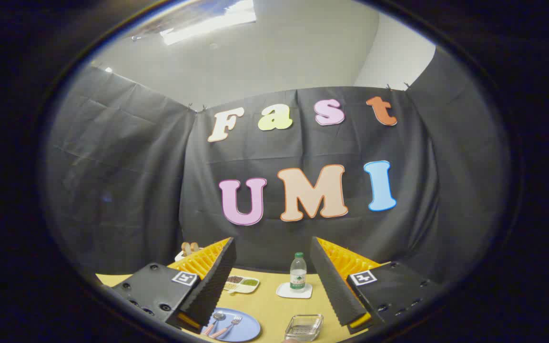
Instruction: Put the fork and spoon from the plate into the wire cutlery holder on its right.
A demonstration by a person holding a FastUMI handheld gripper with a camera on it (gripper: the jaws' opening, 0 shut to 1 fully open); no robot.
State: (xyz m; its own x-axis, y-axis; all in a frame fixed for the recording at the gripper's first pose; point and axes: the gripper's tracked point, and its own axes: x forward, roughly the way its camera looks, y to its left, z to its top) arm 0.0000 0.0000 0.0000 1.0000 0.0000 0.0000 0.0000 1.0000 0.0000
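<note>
A blue plate (pixel 248 328) lies on the yellow table, low between my fingers and nearer the left one. On it rest a spoon (pixel 215 320) and a fork (pixel 230 325), both with pinkish handles, side by side. To the plate's right sits a small see-through holder (pixel 304 327) with a grid bottom. My gripper (pixel 272 281) hangs open above the table, high over these things, nothing between its fingers. The left finger (pixel 213 281) hides the plate's left rim.
Farther back on the table stand a small water bottle (pixel 298 271) on a white coaster (pixel 294 290) and a divided dish (pixel 241 284) with dark and green contents. A wooden item (pixel 189 247) peeks out beyond the left finger. Black cloth walls close the booth.
</note>
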